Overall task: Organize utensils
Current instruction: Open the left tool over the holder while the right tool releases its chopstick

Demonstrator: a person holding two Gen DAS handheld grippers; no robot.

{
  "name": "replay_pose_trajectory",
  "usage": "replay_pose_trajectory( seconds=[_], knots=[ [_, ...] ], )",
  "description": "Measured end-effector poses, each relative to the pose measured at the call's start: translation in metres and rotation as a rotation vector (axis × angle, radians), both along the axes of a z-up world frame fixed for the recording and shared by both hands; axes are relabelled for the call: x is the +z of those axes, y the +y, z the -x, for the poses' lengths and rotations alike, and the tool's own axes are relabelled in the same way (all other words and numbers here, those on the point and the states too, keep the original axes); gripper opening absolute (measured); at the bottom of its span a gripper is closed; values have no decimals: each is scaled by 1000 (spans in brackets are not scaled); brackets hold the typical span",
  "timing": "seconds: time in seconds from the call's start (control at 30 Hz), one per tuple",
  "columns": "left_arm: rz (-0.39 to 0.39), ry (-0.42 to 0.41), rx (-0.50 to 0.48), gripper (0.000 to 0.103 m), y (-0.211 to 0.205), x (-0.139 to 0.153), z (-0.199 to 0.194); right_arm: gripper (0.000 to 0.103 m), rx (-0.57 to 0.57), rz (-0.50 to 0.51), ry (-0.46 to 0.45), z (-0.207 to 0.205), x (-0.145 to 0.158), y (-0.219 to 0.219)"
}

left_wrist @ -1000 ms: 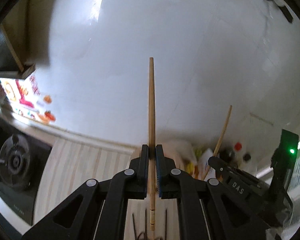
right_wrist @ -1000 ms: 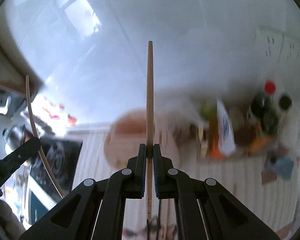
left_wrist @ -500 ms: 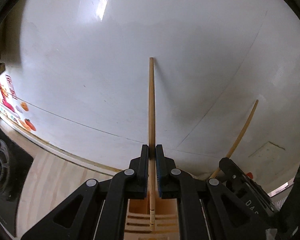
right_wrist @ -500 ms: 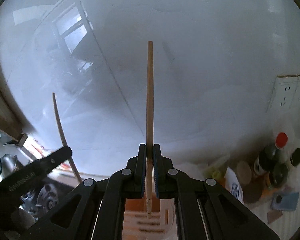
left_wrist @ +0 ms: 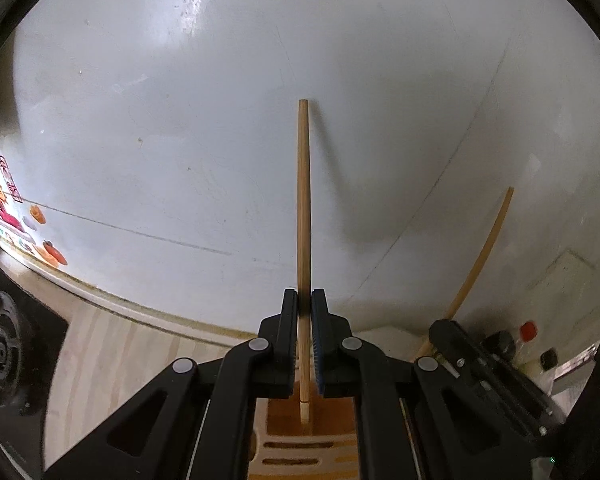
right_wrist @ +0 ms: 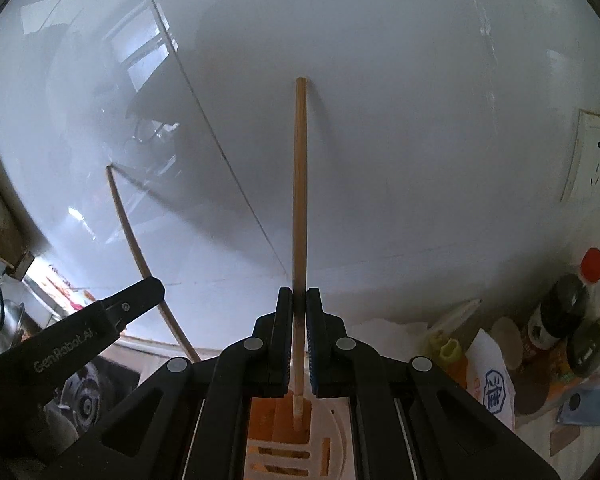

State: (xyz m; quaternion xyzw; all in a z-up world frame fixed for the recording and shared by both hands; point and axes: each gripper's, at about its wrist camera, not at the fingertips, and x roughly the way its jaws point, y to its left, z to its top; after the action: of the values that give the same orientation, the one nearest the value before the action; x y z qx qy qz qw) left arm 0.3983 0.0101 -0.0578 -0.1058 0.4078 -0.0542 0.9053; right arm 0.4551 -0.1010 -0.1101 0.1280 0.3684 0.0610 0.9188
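Left gripper (left_wrist: 304,344) jaws clamp chopstick (left_wrist: 303,208) low on shaft; right gripper (right_wrist: 299,340) jaws clamp second chopstick (right_wrist: 299,184) likewise. Tips sit below jaws, over slotted holder (right_wrist: 296,452). Light, stiff, smooth wood: you keep grip near lower end.

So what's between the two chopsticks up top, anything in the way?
Nothing. In the right wrist view the stretch between the right claw's chopstick and the left claw's chopstick shows only bare white wall.
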Motion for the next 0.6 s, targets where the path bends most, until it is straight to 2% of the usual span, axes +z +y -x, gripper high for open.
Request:
replay_pose_trajectory(
  seconds=[0.1,0.2,0.27,0.33,0.37,0.4,0.43,0.5,0.57,0.6],
  knots=[
    [-17,26,-16,4,2,-3,5,7,14,-4,13,4,-2,2],
    [8,82,-54,5,2,-2,9,7,47,9,28,10,-5,7],
    [19,96,-72,6,5,3,16,7,82,12,69,12,-7,8],
    [-4,86,-64,11,7,14,25,9,113,8,111,10,-9,7],
    [-32,80,-51,20,9,20,31,12,133,7,132,11,-10,8],
    [-46,73,-42,36,11,26,36,26,142,8,141,14,-9,8],
    [-55,64,-25,59,15,31,41,41,144,7,140,18,-7,6],
    [-82,31,23,79,24,42,57,49,136,-1,130,28,-2,3],
    [-110,9,49,81,29,48,71,50,116,-9,121,41,4,-3],
    [-123,12,56,87,30,49,79,54,107,-13,120,48,6,-7]
  ],
)
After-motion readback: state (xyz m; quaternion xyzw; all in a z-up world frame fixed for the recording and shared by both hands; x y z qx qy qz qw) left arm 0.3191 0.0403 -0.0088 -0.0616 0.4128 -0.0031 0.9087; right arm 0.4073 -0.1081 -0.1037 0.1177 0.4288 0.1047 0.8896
